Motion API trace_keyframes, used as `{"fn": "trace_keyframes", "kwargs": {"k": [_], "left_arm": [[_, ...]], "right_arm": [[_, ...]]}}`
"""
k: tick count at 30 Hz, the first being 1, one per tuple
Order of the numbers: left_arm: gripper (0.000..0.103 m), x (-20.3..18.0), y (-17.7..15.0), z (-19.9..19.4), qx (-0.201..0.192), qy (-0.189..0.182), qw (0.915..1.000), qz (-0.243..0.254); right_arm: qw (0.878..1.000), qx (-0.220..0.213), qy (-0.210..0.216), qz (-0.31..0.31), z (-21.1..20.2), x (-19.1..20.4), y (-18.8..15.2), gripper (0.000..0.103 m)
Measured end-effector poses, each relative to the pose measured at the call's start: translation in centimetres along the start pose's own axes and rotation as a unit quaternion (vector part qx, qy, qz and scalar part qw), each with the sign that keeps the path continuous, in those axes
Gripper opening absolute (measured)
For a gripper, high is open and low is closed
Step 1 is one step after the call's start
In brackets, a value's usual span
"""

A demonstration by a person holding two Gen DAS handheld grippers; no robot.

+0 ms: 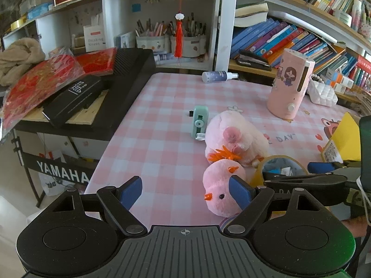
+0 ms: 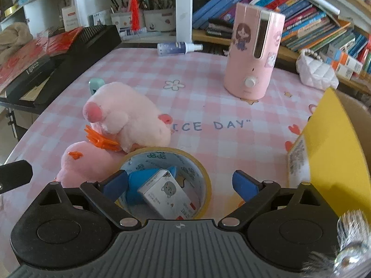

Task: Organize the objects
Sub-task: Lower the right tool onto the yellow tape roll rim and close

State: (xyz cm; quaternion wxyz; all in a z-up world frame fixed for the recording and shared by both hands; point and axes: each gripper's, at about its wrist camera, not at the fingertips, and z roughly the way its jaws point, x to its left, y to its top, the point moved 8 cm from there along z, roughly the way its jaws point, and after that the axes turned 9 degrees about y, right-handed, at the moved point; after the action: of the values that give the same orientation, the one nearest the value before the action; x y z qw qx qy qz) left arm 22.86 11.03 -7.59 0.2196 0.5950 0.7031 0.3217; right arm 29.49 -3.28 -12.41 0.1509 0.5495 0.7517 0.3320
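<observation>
Peering inside the tape roll (image 2: 167, 159), only the right tool (image 2: 183, 183), spread wide, shows its boxed item (image 2: 170, 194); left tool (image 1: 185, 191) spread too.

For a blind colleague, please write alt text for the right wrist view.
The open right gripper hovers over a tape roll with a small white box inside its ring, on a pink checked tablecloth. Left lies a pink plush toy; behind stands a pink humidifier.

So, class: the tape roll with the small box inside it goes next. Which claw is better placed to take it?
Right. The right claw is open with the tape roll directly ahead. The left claw faces the pink plush chick.
</observation>
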Motion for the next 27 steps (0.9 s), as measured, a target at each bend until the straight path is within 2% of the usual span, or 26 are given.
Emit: {"fn": "trace_keyframes", "kwargs": {"k": [2, 3, 4, 5, 7, 9, 11, 12, 13, 15, 16, 21, 22, 27], "left_arm": [[0.084, -0.1, 0.1, 0.2, 0.001, -0.002, 1.0000, -0.001], [0.084, -0.2, 0.2, 0.3, 0.001, -0.002, 1.0000, 0.000], [0.084, -0.4, 0.3, 0.4, 0.000, -0.003, 1.0000, 0.000], [0.084, -0.5, 0.4, 0.4, -0.001, -0.004, 1.0000, 0.001], [0.084, -0.7, 0.6, 0.6, -0.002, -0.006, 1.0000, 0.002], [0.084, -1.0, 0.7, 0.8, -0.002, -0.008, 1.0000, 0.003], [0.084, -1.2, 0.8, 0.9, -0.002, -0.009, 1.0000, 0.001], [0.084, -1.3, 0.8, 1.0, -0.002, -0.009, 1.0000, 0.000], [0.084, -1.3, 0.8, 1.1, -0.002, -0.009, 1.0000, 0.000], [0.084, -1.2, 0.9, 1.3, 0.000, -0.006, 1.0000, -0.004], [0.084, -1.1, 0.9, 1.4, 0.001, -0.003, 1.0000, -0.008], [0.084, -0.6, 0.8, 1.8, 0.007, 0.004, 0.9998, -0.017], [0.084, -0.5, 0.8, 1.8, 0.008, 0.004, 0.9998, -0.018], [0.084, -0.1, 1.1, 1.9, 0.004, 0.015, 0.9996, -0.023]], "right_arm": [[1.000, 0.000, 0.005, 0.000, 0.3, -0.1, 0.1, 0.084], [1.000, -0.009, 0.020, -0.001, 0.1, 0.0, 0.3, 0.062], [1.000, -0.014, 0.022, -0.001, 0.0, 0.0, 0.5, 0.050], [1.000, -0.022, 0.022, -0.001, -0.4, 0.0, 0.8, 0.047], [0.998, -0.045, 0.031, 0.001, -1.2, -0.1, 1.5, 0.033], [0.997, -0.061, 0.038, 0.000, -2.1, -0.1, 2.0, 0.032], [0.997, -0.062, 0.036, -0.008, -2.6, 0.0, 2.1, 0.034], [0.998, -0.057, 0.034, -0.011, -2.8, 0.0, 2.0, 0.047], [0.998, -0.054, 0.035, -0.010, -2.9, 0.0, 1.8, 0.065], [0.998, -0.051, 0.046, -0.012, -2.9, 0.2, 1.5, 0.081], [0.998, -0.045, 0.051, -0.016, -2.7, 0.3, 1.4, 0.086], [0.998, -0.003, 0.049, -0.028, -1.0, 0.8, 0.3, 0.095], [0.998, -0.007, 0.054, -0.023, -1.0, 0.9, 0.3, 0.097], [0.997, 0.007, 0.068, -0.037, -0.3, 1.7, 0.3, 0.097]]}}
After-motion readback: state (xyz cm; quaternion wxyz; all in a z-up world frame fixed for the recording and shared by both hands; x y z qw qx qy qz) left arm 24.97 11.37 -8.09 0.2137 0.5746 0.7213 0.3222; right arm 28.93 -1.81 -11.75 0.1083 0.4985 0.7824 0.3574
